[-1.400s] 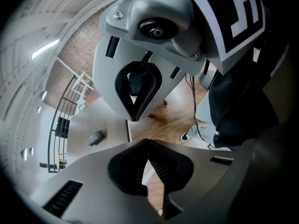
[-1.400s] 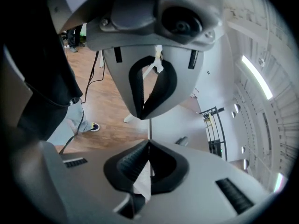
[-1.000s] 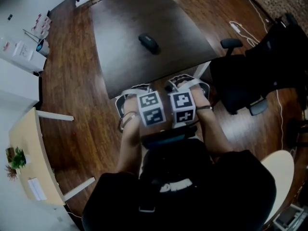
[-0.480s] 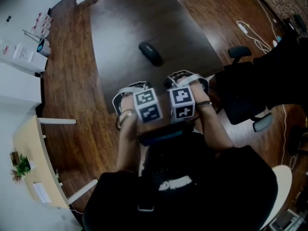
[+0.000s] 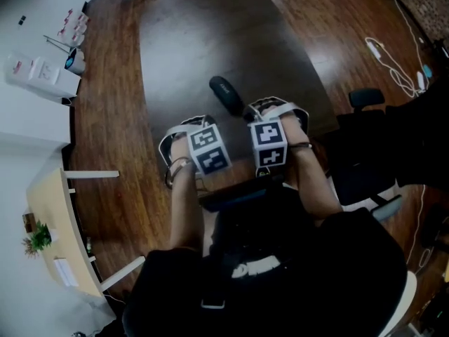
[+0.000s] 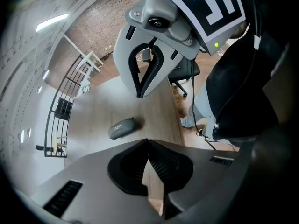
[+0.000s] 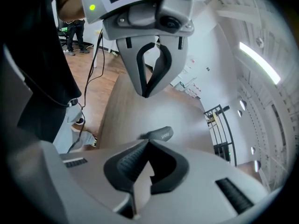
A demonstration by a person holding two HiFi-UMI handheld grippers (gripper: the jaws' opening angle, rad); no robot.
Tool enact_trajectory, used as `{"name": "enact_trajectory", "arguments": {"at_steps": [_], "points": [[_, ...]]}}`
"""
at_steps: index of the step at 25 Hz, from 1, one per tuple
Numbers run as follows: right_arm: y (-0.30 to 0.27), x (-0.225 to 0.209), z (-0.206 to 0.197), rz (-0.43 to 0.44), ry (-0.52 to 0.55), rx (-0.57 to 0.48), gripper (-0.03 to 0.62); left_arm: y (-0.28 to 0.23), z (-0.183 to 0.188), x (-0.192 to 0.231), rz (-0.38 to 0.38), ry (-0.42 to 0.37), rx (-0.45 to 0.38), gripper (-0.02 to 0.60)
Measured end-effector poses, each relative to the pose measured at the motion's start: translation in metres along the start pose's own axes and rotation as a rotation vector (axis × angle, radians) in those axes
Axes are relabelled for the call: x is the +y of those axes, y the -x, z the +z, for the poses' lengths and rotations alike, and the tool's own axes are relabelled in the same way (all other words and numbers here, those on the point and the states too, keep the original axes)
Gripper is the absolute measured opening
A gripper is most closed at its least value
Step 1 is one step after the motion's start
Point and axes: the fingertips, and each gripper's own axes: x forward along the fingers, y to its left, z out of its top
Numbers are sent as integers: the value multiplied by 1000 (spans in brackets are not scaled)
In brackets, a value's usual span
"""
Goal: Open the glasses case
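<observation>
The dark oval glasses case point(image 5: 226, 94) lies closed on the dark table point(image 5: 196, 41), near its front edge. My left gripper point(image 5: 188, 126) hangs over the table edge, to the near left of the case and apart from it. My right gripper point(image 5: 270, 107) hovers just right of the case's near end. Each gripper is shut with nothing between its jaws. In the left gripper view the case point(image 6: 122, 128) lies ahead of the jaws and the right gripper point(image 6: 145, 73) hangs above it. In the right gripper view the case point(image 7: 159, 134) sits just beyond the jaws, under the left gripper point(image 7: 148, 73).
A black office chair point(image 5: 365, 153) stands right of the table. White cables point(image 5: 393, 55) lie on the wooden floor at the far right. A light wooden desk point(image 5: 52, 223) with a small plant point(image 5: 38, 239) and a white cabinet point(image 5: 42, 72) stand at the left.
Both grippers have moved forward from in front of the table to over its near edge, close to the case. Their jaws stayed shut.
</observation>
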Motion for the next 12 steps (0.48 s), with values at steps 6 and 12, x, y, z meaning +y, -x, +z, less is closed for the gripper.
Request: {"name": "enact_trajectory", "arguments": {"at_steps": [6,12], "points": [[-19,-23,-12,10,25,-31,15,-16,-5,32,29,80,11,2],[-35,-34,-22,35,32,-45,15,-45,-8,74,130,252,-82,2]]}}
